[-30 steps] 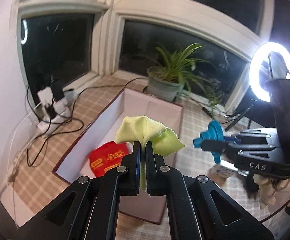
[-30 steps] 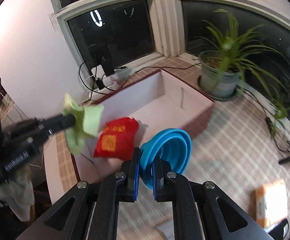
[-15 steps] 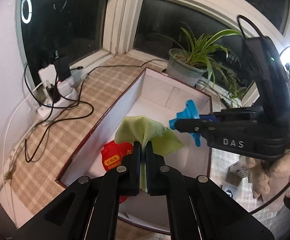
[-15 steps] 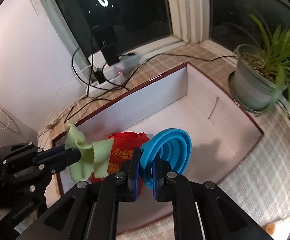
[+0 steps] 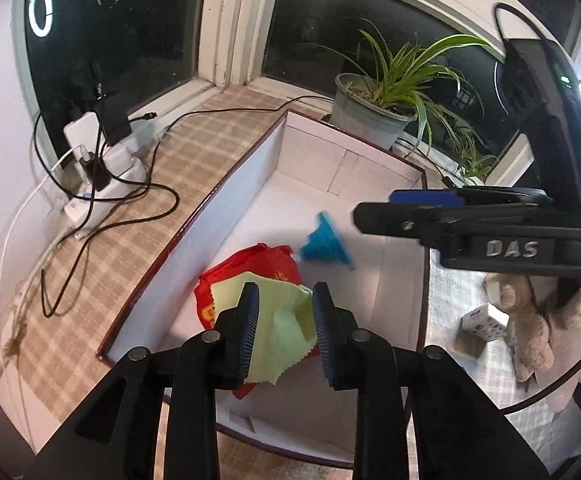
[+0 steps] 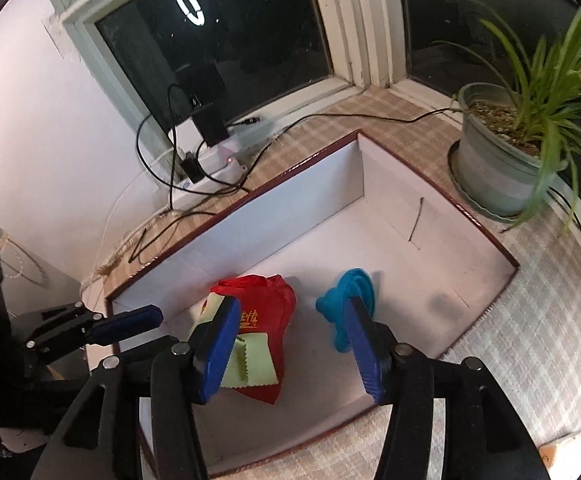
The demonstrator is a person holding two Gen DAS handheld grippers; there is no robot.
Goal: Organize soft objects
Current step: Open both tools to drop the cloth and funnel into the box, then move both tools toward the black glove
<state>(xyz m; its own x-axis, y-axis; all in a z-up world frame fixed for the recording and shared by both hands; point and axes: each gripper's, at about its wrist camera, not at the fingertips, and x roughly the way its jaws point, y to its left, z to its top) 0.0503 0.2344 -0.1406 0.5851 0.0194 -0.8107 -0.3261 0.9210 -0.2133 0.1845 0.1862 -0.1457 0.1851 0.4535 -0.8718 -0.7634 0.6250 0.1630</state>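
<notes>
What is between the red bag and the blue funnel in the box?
Nothing. In the right wrist view, only bare white box floor lies between the red bag and the blue funnel; they sit apart.

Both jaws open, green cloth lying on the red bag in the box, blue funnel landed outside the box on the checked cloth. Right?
Not quite: the blue funnel is inside the box, beside the red bag, as the right wrist view shows. The rest holds.

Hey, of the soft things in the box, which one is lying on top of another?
The pale green cloth: it lies on the red bag, while the blue funnel sits apart.
</notes>
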